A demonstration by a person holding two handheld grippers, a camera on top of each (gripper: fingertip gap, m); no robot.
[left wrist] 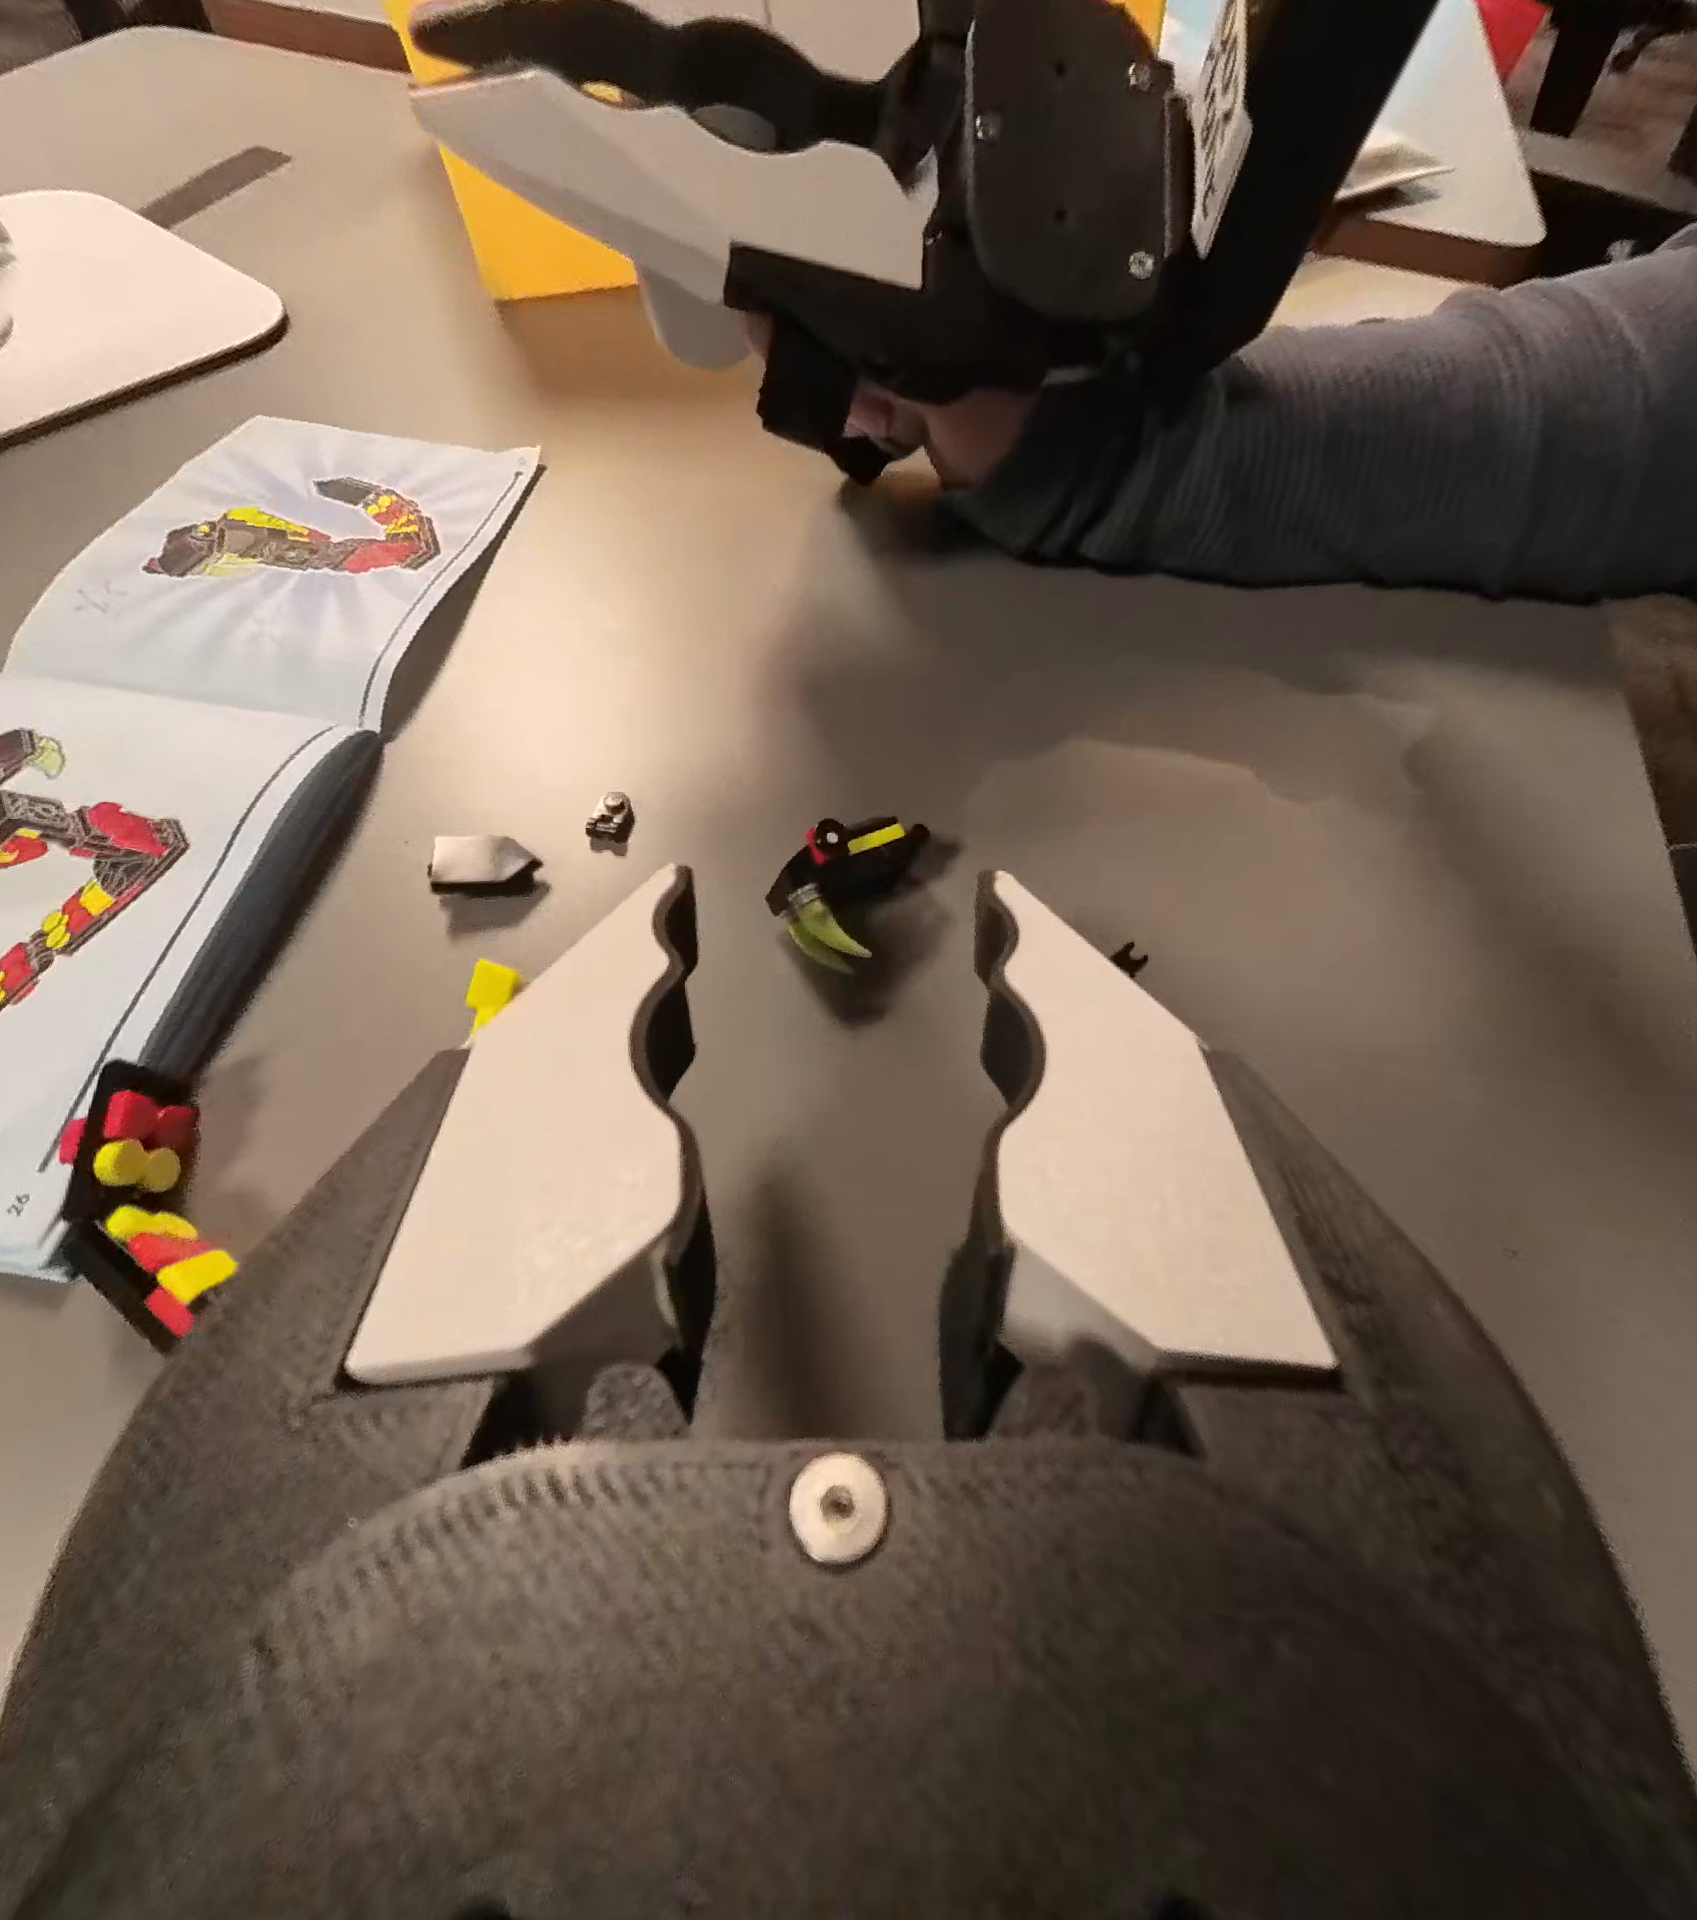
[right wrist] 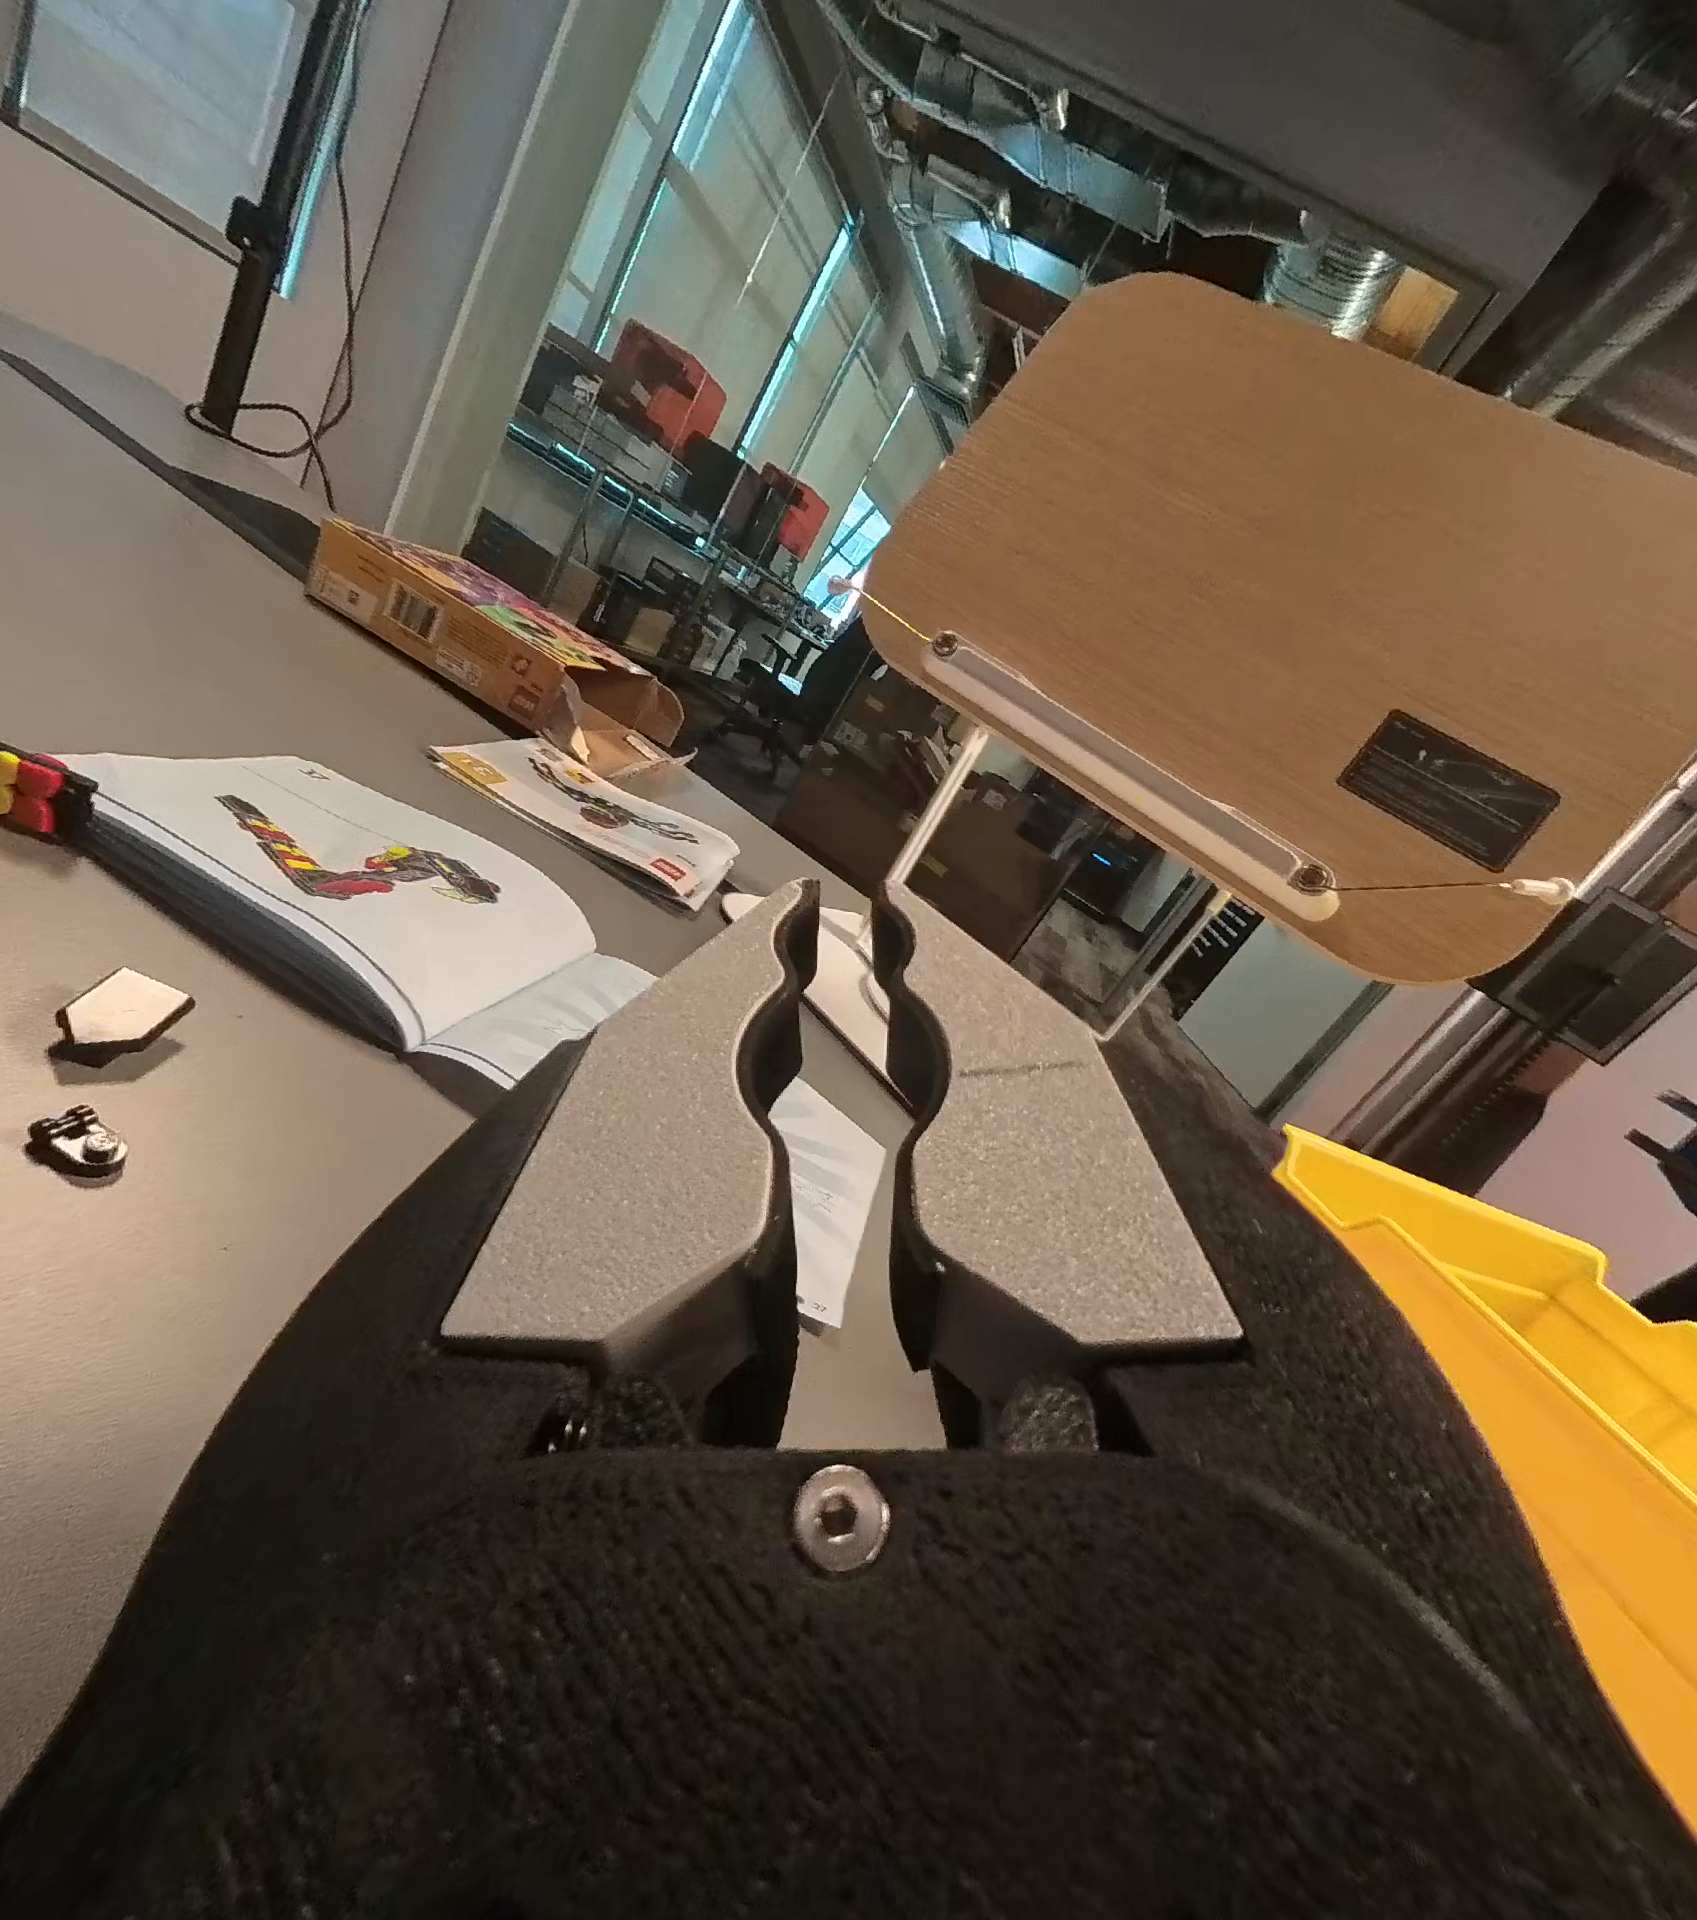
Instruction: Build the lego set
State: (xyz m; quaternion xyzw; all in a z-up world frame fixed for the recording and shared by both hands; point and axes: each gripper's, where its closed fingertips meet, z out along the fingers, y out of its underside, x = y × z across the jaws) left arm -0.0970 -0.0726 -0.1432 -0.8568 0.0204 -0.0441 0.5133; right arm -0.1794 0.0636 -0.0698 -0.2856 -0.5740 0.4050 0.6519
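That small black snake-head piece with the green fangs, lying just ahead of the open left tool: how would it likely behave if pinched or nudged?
The snake-head piece is small plastic, so probably light and rigid. It lies tilted on the smooth table, so a nudge would likely slide or rock it. The curved fangs stick out; pinching there might pop them off, so the left tool should take the black body.

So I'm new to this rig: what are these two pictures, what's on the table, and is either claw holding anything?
Each picture comes from a camera on a hand-held two-finger gripper, looking along its fingers. The left gripper is open over the grey table, pointing at a small black snake-head piece with green fangs. Nearby lie an open instruction booklet, a red, yellow and black snake body section, a black-edged flat piece and a small grey part. The right gripper, raised and tilted beside a yellow bin, shows a narrow gap. Neither holds anything.
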